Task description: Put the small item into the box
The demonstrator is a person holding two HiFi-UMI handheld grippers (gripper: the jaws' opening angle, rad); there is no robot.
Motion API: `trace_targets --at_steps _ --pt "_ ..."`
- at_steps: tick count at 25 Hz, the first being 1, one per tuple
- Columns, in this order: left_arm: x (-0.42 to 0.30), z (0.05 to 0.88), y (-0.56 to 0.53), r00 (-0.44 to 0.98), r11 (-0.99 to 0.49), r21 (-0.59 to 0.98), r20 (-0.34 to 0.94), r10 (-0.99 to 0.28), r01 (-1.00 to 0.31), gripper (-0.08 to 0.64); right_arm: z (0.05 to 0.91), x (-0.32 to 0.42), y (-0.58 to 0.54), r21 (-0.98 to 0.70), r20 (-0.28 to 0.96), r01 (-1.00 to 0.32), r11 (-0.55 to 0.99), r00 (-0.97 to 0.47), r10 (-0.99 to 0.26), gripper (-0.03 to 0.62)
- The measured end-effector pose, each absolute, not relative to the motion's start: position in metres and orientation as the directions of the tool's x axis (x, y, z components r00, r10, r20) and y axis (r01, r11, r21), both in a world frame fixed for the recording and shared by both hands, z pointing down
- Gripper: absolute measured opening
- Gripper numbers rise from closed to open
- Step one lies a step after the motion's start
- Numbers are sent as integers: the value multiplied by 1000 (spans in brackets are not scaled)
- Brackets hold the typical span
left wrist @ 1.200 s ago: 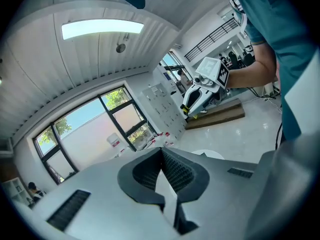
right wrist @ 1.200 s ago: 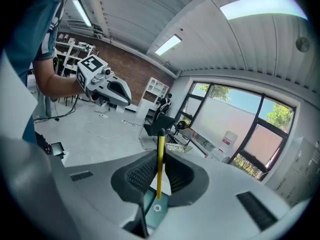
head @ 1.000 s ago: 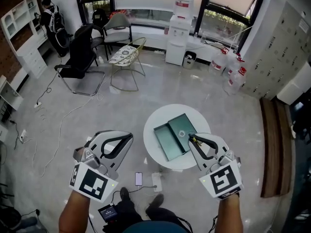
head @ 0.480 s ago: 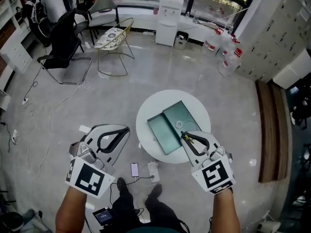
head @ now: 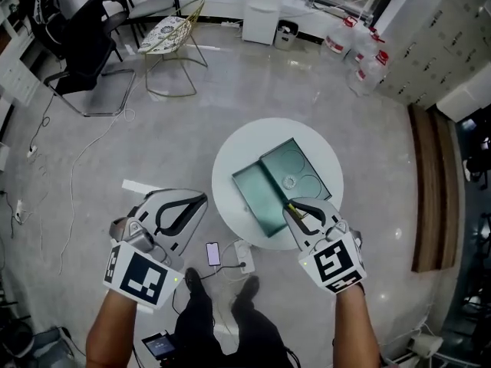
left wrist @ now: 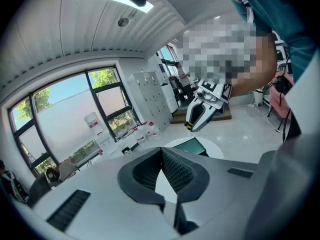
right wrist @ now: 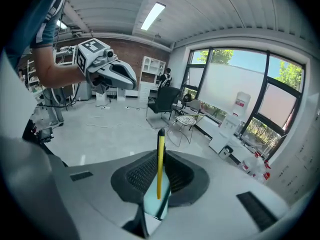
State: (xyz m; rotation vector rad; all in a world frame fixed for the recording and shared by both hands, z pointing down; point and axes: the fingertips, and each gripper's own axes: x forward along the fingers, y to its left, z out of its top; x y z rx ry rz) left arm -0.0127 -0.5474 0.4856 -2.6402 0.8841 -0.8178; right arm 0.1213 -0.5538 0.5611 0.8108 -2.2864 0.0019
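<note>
Just over box [head: 265,198], right gripper [head: 292,208] pinching yellow pen [right wrist: 160,166]

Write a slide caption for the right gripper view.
Right gripper shut on a thin yellow stick, chairs and windows beyond.

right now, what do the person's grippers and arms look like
Both the left gripper and right gripper are pale grey shells with black ribbed pads inside the jaws. Each carries a cube with black-and-white square markers. Forearms are bare; the shirt is teal.

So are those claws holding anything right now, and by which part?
Right gripper pinches a thin yellow stick along its lower length, black tip poking out; left gripper holds nothing.
</note>
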Motion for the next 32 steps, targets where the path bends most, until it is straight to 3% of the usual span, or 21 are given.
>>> trace_targets --at_steps 17,32 --pt "-7 599 -575 656 -818 -333 489 -574 -468 18 726 131 -574 155 725 -519 840 -519 -454 67" --pt "2 639 -582 665 -834 -297 505 -550 -464 18 798 137 -571 149 802 -465 873 -459 -381 67"
